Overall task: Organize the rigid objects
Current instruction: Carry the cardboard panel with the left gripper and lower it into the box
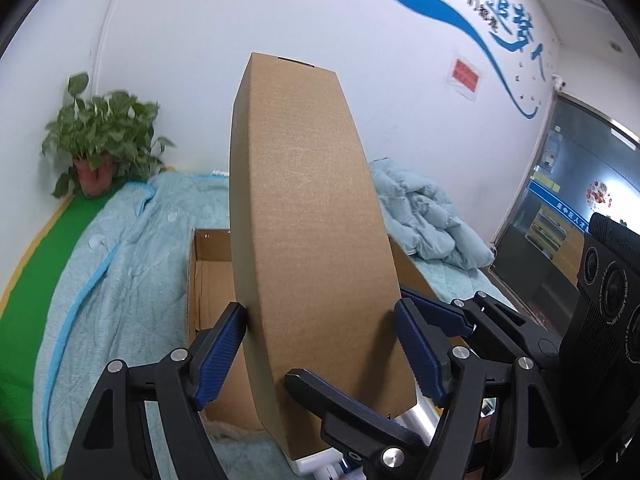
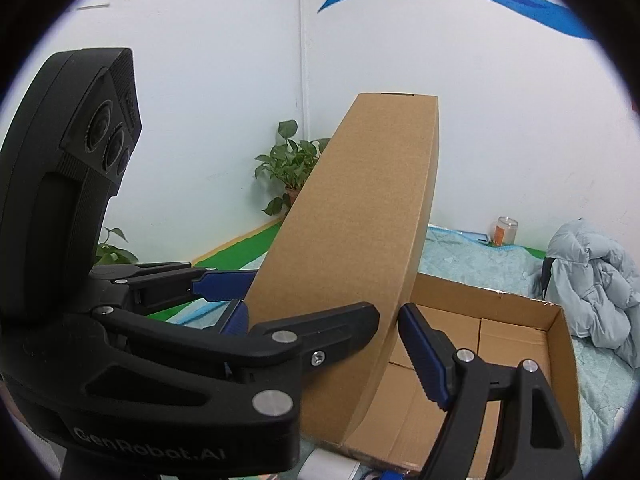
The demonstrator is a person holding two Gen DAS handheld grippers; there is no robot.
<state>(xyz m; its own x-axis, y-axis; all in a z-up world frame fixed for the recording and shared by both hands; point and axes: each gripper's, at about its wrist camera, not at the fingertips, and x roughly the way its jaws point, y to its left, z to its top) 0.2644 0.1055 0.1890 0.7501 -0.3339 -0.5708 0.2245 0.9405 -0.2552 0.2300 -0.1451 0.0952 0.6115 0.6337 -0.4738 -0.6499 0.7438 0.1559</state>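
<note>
A long closed brown cardboard box (image 1: 312, 240) stands on end, tilted, held in the air over an open cardboard carton (image 1: 208, 280). My left gripper (image 1: 320, 348) is shut on its two wide sides near the lower end. My right gripper (image 2: 388, 340) is shut on the same box (image 2: 352, 248) across its narrow thickness, right beside the left gripper (image 2: 224, 300). The open carton (image 2: 500, 344) lies on a light blue blanket and looks empty where visible. The right gripper's black fingers (image 1: 472, 316) show in the left wrist view.
A crumpled light blue jacket (image 2: 592, 280) lies right of the carton. A potted plant (image 1: 100, 148) stands in the corner on a green mat. A glass jar (image 2: 506, 232) stands by the wall. White and silver items (image 1: 416, 420) lie below the box.
</note>
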